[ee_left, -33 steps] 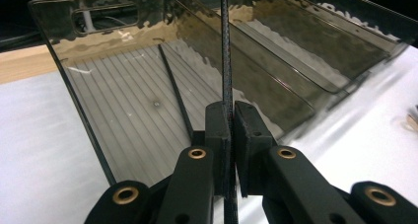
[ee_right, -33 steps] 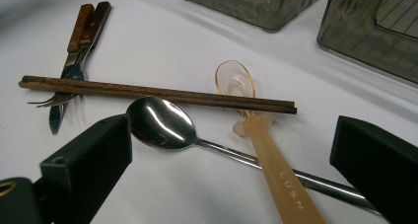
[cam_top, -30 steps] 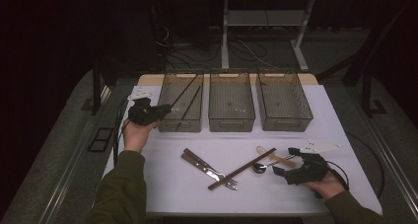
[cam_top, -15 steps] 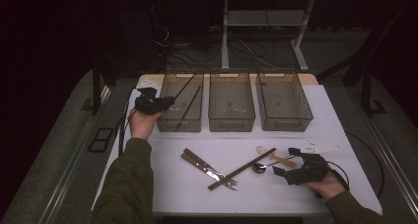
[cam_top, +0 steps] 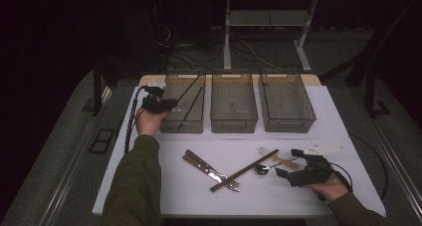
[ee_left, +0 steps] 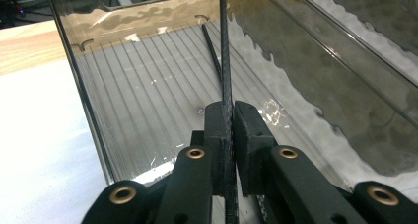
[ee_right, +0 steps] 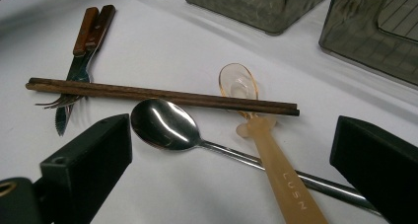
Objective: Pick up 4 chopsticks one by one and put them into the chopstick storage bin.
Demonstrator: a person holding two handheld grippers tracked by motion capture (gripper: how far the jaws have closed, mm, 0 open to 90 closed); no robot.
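Note:
My left gripper (cam_top: 169,104) is shut on a thin black chopstick (cam_top: 188,90) at the near left corner of the left clear bin (cam_top: 171,127). In the left gripper view the jaws (ee_left: 229,110) pinch that chopstick (ee_left: 224,46), which points into the bin (ee_left: 84,86). A second black chopstick (ee_left: 212,51) lies on the bin floor. My right gripper (cam_top: 288,162) rests open at the front right. Between its wide jaws (ee_right: 231,135) lie a steel spoon (ee_right: 165,125), an amber plastic spoon (ee_right: 276,160) and a pair of brown chopsticks (ee_right: 148,93).
A fork and knife with wooden handles (cam_top: 206,167) lie left of the brown chopsticks (cam_top: 244,170). The middle bin (cam_top: 234,117) and the right bin (cam_top: 288,120) stand in a row on the white table (cam_top: 149,186). Cables run off the table's left edge.
My left hand has carried the black chopstick right and away from me, up to the left bin. The right hand has stayed put.

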